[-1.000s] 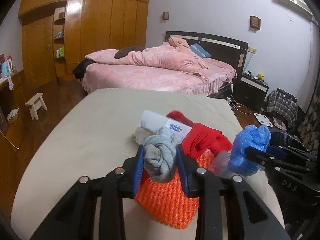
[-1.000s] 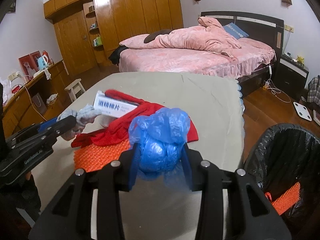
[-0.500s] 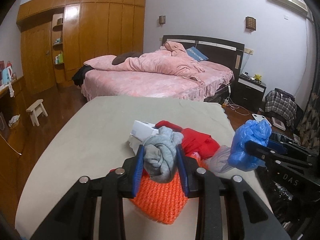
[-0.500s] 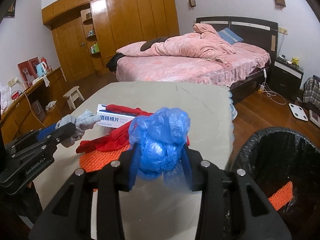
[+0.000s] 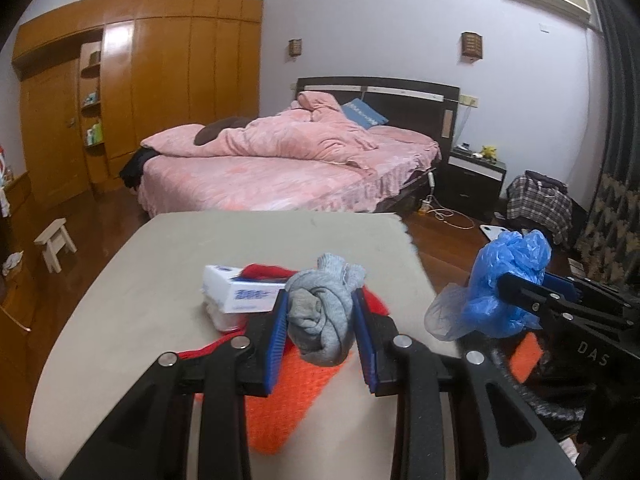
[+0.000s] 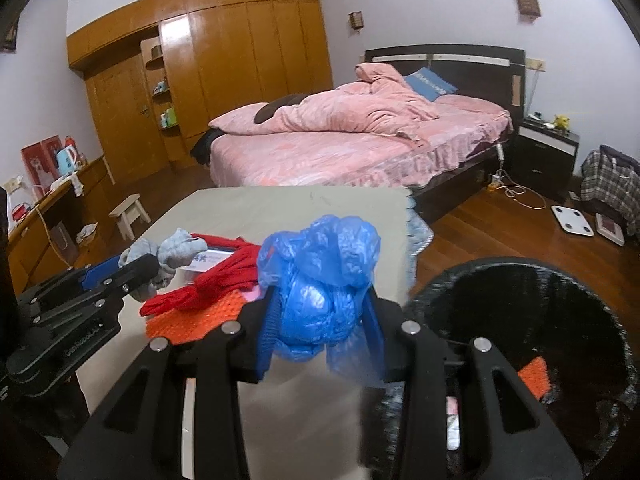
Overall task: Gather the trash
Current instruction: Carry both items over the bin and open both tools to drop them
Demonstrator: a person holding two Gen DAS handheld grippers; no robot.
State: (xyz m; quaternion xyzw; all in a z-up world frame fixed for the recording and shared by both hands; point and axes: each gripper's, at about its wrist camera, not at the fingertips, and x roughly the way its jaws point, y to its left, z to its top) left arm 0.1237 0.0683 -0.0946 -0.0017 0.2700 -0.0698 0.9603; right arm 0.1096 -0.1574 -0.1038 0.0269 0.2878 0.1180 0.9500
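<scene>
Two soft, light loads, both aloft above the desk [image 5: 120,280]. Left gripper [image 5: 320,320] clamped on a bunched grey sock [image 5: 322,312]: limp, best pinched mid-bundle. Right gripper [image 6: 320,320] clenched around a crinkly blue plastic bag [image 6: 320,280], probably slippery, best squeezed at its thickest. Both angled downward; black bin [image 6: 520,320] at four o'clock of the bag in the right wrist view.

Both grippers lifted and pulled back from the table [image 5: 160,264]. Left gripper [image 5: 320,326] carried the grey sock [image 5: 322,312] off the orange mesh [image 5: 288,396]. Right gripper [image 6: 320,326] brought the blue bag [image 6: 320,280] nearer the black bin [image 6: 560,320], now larger at its right.
</scene>
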